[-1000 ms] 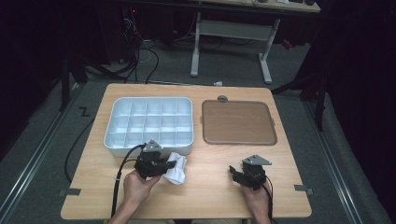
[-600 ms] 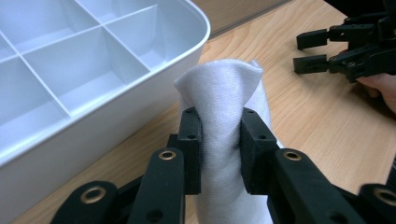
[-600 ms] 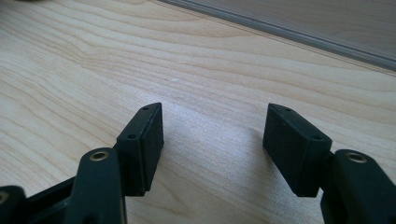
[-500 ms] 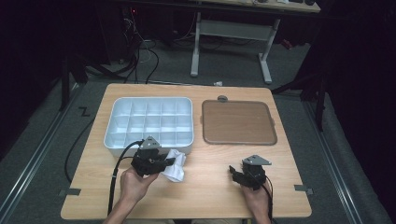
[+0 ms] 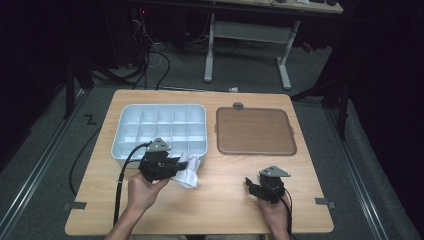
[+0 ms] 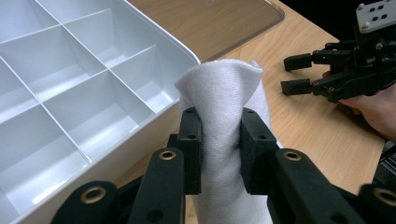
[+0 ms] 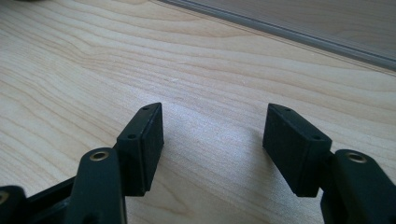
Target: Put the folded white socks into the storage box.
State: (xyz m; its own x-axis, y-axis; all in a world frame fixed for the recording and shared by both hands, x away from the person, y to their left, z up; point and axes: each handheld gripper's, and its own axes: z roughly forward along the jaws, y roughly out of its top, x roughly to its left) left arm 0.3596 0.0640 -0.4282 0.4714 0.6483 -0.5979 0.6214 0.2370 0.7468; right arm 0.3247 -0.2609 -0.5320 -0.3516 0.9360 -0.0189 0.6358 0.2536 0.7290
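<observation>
A white cloth (image 6: 224,112) is pinched between the two black pads of my left gripper (image 6: 221,144), bunched upward and lifted off the table beside the front right corner of the white compartment tray (image 6: 70,93). From above, the cloth (image 5: 189,169) hangs from the left gripper (image 5: 172,166) just in front of the tray (image 5: 160,131). My right gripper (image 5: 252,187) rests low on the table at the front right; its jaws (image 7: 212,135) stand open over bare wood with nothing between them. It also appears at the upper right of the left gripper view (image 6: 299,74).
A brown flat lid or mat (image 5: 255,131) with a clear rim lies right of the tray. The wooden table (image 5: 220,210) ends close in front of both hands. A black cable (image 5: 122,185) trails from the left gripper off the front edge.
The left gripper has risen a little with the cloth and shifted slightly left, toward the tray's front edge. The right gripper has stayed where it was.
</observation>
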